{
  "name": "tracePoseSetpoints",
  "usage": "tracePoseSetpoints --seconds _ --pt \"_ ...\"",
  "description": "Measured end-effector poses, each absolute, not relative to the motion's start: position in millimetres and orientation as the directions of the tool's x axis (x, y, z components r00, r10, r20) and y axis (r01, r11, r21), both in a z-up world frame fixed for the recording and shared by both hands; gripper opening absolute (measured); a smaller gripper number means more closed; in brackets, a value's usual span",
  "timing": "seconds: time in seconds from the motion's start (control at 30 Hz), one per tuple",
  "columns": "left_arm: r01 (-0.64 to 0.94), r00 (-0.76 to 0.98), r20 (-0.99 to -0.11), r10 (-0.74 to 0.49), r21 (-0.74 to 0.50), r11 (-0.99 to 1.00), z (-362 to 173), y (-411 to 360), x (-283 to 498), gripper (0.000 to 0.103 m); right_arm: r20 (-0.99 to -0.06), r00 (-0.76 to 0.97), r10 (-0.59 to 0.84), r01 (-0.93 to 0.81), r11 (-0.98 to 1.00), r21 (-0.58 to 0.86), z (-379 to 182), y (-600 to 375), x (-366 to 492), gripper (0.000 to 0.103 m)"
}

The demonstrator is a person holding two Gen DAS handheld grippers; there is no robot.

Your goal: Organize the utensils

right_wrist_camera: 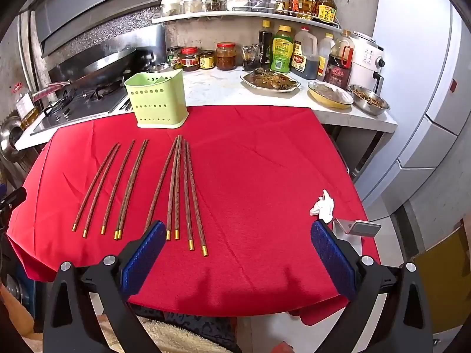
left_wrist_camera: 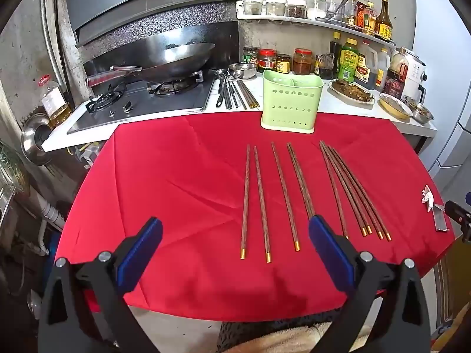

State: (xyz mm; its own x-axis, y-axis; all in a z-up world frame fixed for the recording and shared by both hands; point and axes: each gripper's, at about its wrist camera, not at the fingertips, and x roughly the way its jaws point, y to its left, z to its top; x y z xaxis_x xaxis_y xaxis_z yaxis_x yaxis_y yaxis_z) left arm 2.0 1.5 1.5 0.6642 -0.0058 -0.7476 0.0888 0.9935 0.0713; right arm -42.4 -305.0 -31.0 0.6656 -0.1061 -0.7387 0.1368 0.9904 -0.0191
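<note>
Several brown wooden chopsticks with gold tips [left_wrist_camera: 282,194] lie side by side on the red tablecloth [left_wrist_camera: 176,176], tips toward me; they also show in the right wrist view [right_wrist_camera: 176,188]. A pale green perforated utensil holder [left_wrist_camera: 290,103] stands upright at the cloth's far edge, also in the right wrist view [right_wrist_camera: 157,101], and looks empty. My left gripper [left_wrist_camera: 235,229] is open and empty, low over the near ends of the chopsticks. My right gripper [right_wrist_camera: 238,232] is open and empty, just right of the chopsticks.
A crumpled white tissue [right_wrist_camera: 323,206] and a bent metal piece [right_wrist_camera: 356,228] lie at the cloth's right edge. Behind, the counter holds metal utensils [left_wrist_camera: 235,91], a wok [left_wrist_camera: 173,58] on the stove, jars, bottles and food dishes [right_wrist_camera: 269,81].
</note>
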Motion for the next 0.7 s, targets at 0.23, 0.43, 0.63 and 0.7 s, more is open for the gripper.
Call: tracePoseSetpoints --seconds 0.23,0.43,0.63,0.7 --pt "0.087 0.663 -0.748 -0.006 0.07 0.994 2.4 0.4 1.9 0.097 -0.738 0.668 -0.097 0.139 0.99 -0.004 -33.8 -319.1 -42.9 0.097" --pt "0.085 0.665 -0.747 -0.007 0.066 0.994 3.1 -0.3 2.7 0.097 -0.736 0.671 -0.095 0.138 0.99 -0.002 -32.6 -316.7 -42.4 0.097" --pt "0.083 0.667 -0.745 -0.005 0.068 0.994 4.2 0.1 3.4 0.097 -0.734 0.672 -0.094 0.136 0.991 -0.003 -32.4 -315.9 -43.1 0.097" --pt "0.081 0.666 -0.746 -0.006 0.064 0.995 4.4 1.1 4.2 0.097 -0.734 0.673 -0.096 0.137 0.991 -0.004 -32.1 -315.8 -42.9 0.097"
